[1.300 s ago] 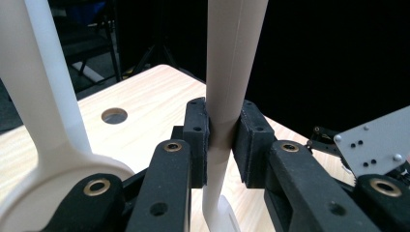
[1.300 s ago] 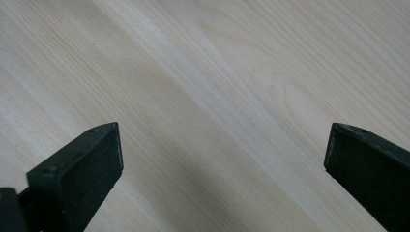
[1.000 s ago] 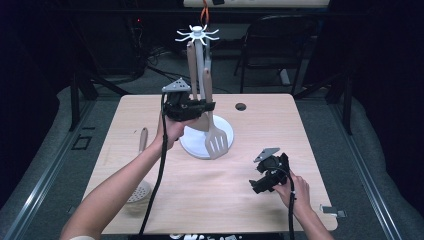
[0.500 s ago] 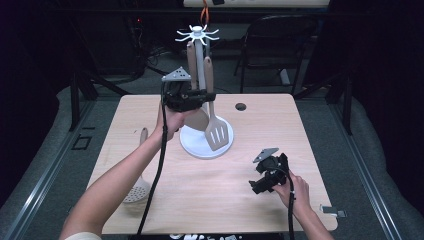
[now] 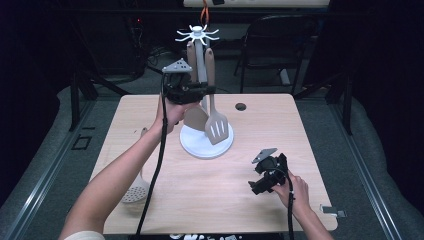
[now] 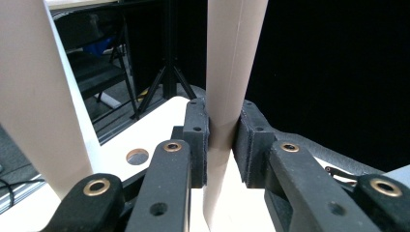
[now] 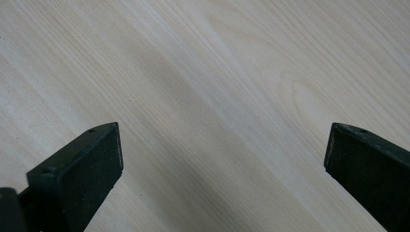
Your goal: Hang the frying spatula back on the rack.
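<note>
We see the left gripper point(image 5: 207, 90) raised above the far side of the table point(image 5: 310, 130), its jaws pinching the handle of the slotted spatula point(image 5: 218, 127) beside the white rack point(image 5: 199, 35). The spatula hangs upright, long axis vertical, blade pointing down over the rack's round base point(image 5: 200, 147). The right gripper point(image 5: 256, 186) rests low by the table's near right, jaws spread over bare wood.

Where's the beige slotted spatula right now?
In the high view the beige slotted spatula hangs at centre on the white utensil stand, blade over the round white base, its handle clamped by the left hand-held gripper.
</note>
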A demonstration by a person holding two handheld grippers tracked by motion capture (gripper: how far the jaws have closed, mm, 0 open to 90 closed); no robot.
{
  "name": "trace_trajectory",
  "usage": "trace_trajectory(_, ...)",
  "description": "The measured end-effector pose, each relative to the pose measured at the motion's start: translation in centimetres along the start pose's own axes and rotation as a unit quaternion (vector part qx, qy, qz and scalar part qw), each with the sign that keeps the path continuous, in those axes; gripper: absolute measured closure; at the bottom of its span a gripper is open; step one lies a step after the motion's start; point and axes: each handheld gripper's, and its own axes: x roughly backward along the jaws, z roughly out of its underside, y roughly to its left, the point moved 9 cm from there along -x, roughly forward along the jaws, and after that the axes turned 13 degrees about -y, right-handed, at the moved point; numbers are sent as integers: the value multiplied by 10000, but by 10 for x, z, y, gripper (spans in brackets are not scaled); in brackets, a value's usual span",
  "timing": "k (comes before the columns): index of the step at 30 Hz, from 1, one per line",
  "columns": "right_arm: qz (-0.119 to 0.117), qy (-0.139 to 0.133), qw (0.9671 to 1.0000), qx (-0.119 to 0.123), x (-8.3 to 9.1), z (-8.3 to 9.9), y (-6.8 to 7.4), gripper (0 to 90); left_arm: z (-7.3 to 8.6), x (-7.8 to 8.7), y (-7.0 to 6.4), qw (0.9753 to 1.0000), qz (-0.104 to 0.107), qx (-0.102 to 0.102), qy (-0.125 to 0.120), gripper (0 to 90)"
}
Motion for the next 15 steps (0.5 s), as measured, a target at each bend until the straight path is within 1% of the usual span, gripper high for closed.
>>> trace_trajectory(5, 29, 24, 10000, 28, -1, 0, 0, 0, -3, -2, 3, 10000, -11, 42, 3, 770)
trace_trajectory(6, 61, -84, 9999, -56, -3, 0, 2, 0, -3, -2, 4, 10000, -23, 39, 14, 770)
trace_trajectory(7, 34, 49, 10000, 44, 0, 1, 0, 0, -4, -2, 5, 10000, -30, 50, 31, 769)
trace_trajectory(8, -12, 55, 10000, 43, -1, 1, 1, 0, -4, -3, 6, 10000, -46, 65, 19, 769)
trace_trajectory(10, -2, 78, 9999, 73, -1, 1, 0, 0, -5, -3, 8, 9999, -68, 98, 8, 770)
trace_trajectory(12, -14, 57, 10000, 45, -1, 1, 1, 0, -5, -4, 9, 9999, -71, 102, 3, 770)
trace_trajectory(15, 14, 100, 9999, 89, -1, 1, 1, 0, -6, -4, 12, 9999, -110, 122, -6, 769)
